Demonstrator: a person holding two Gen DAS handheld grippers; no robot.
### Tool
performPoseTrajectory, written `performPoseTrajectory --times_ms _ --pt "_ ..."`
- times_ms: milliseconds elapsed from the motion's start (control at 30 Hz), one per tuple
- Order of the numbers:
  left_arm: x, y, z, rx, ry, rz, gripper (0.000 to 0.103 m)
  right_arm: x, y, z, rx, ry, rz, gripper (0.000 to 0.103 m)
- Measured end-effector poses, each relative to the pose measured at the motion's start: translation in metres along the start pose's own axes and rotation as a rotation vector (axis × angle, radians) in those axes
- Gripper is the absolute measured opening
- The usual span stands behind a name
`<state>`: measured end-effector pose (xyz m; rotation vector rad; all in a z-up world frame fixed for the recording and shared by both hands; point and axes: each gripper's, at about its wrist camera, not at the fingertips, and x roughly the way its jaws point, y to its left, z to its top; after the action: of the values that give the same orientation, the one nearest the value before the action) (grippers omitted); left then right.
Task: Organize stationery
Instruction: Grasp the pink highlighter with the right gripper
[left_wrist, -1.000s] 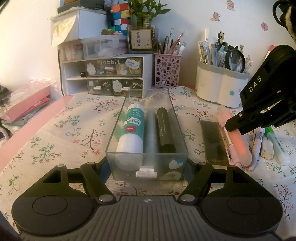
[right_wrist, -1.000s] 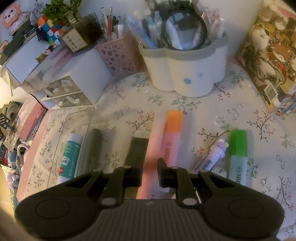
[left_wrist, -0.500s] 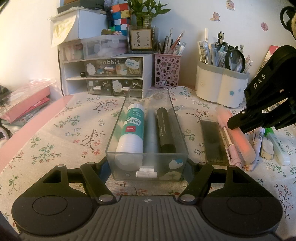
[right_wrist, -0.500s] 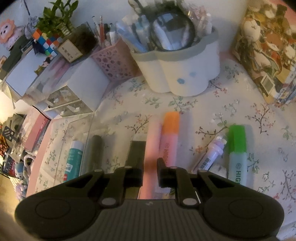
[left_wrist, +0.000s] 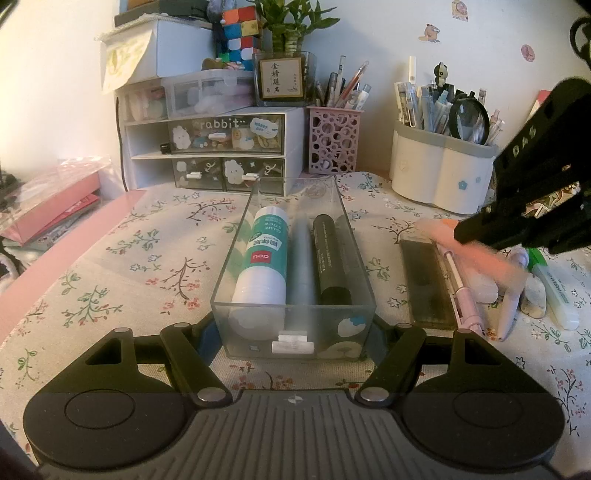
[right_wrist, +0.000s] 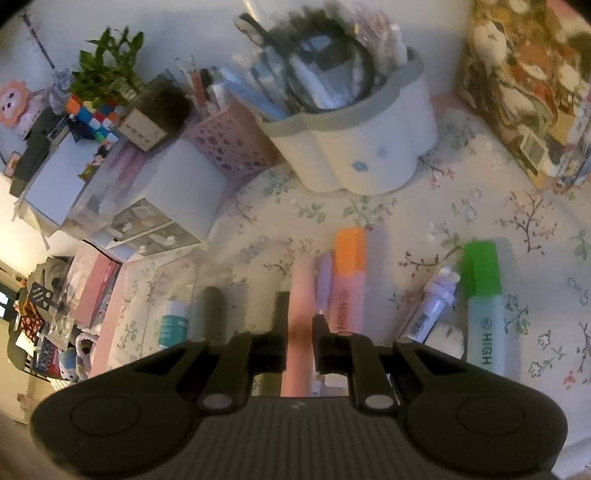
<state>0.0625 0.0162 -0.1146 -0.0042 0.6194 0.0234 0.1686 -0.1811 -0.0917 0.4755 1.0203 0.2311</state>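
Note:
My left gripper (left_wrist: 293, 332) is shut on the near end of a clear plastic tray (left_wrist: 236, 240), which holds a green-and-white glue stick (left_wrist: 264, 254) and a dark marker (left_wrist: 330, 258). My right gripper (right_wrist: 299, 339) is shut on a pink pen (right_wrist: 297, 314) and holds it lifted above the floral tablecloth; in the left wrist view it (left_wrist: 480, 240) hangs at the right with the pink pen (left_wrist: 476, 258) blurred. On the cloth lie a pink-and-orange highlighter (right_wrist: 349, 280), a green highlighter (right_wrist: 484, 310), a lilac marker (right_wrist: 432, 306) and a flat dark case (left_wrist: 424, 280).
A white flower-shaped pen holder (left_wrist: 439, 173) full of pens stands at the back right. A pink lattice pen cup (left_wrist: 334, 140) and a white drawer unit (left_wrist: 221, 151) stand behind the tray. A picture box (right_wrist: 528, 85) stands far right. A thin pink pen (left_wrist: 460, 291) and an eraser (left_wrist: 533, 299) lie nearby.
My right gripper has risen with the pink pen in it, lifting it off the cloth. The left gripper and the tray have not moved.

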Motion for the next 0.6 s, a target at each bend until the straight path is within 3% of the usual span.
performPoseTrajectory --times_ms 400,600 --pt "0.0 0.0 0.0 0.0 0.0 0.0 0.072 -0.004 -0.004 0.001 0.02 -0.021 -0.005 0.0" --pt "0.0 0.0 0.0 0.001 0.0 -0.001 0.072 -0.005 0.015 -0.001 -0.131 -0.028 -0.057 0.0"
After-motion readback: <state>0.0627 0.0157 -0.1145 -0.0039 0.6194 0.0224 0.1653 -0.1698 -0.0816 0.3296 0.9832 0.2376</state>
